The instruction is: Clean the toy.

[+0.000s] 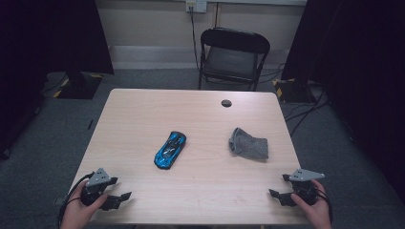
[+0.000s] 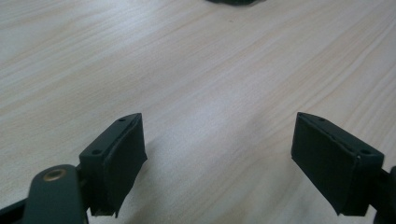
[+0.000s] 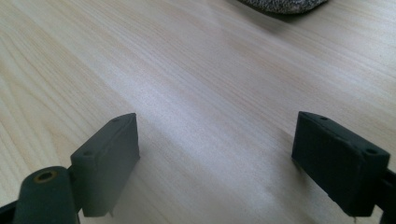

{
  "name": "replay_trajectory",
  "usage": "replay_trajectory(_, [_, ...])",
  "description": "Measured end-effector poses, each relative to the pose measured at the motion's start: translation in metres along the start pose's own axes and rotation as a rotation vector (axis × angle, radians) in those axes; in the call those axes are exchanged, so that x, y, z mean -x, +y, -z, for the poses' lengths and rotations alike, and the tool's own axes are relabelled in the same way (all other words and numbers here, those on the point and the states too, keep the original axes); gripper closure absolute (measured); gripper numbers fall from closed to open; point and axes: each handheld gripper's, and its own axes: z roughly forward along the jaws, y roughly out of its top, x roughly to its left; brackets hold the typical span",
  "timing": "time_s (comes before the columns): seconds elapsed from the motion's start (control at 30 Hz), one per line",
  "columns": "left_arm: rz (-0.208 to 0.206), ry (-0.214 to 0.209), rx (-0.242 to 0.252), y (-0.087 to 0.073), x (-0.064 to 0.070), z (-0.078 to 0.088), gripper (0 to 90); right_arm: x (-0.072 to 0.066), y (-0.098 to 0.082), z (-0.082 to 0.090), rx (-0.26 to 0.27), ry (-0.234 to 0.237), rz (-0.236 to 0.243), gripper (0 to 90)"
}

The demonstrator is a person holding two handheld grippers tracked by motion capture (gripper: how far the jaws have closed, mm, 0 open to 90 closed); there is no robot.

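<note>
Lying diagonally, blue toy car (image 1: 170, 150) nose toward far right; both grippers' jaws spread, empty.

Each hand-held gripper (image 1: 125, 195) (image 1: 273, 193): black body w/ black pads (image 2: 122, 154), grey triangular top plate, black cable.

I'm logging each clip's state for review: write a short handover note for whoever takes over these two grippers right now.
Left gripper: open, nothing between its jaws, low at the near left corner of the table.
Right gripper: open, nothing between its jaws, low at the near right corner.
Blue toy car: mid-table, lying diagonally, untouched.
Grey sock: crumpled, to the right of the car and apart from it, ahead of the right gripper.
Done: nothing visibly handled.
Left: everything; the sock is likely the right gripper's pick, the car the left's.
</note>
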Motion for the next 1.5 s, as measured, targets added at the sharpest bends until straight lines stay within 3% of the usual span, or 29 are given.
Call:
replay_trajectory(0.5, [0.004,0.002,0.005,-0.007,-0.003,0.006,17.3,0.000,-0.002,0.000,0.013,-0.003,0.001,13.8])
replay_trajectory(0.73, [-0.006,0.014,-0.016,-0.012,-0.005,0.007,17.3,0.000,-0.002,0.000,0.013,-0.003,0.001,13.8])
replay_trajectory(1.03, [-0.065,0.046,-0.040,-0.016,-0.007,0.008,17.3,0.000,-0.002,0.000,0.013,-0.003,0.001,13.7])
replay_trajectory(1.5, [-0.072,0.040,-0.001,-0.020,-0.009,0.007,14.6,0.000,-0.002,0.000,0.013,-0.003,0.000,13.7])
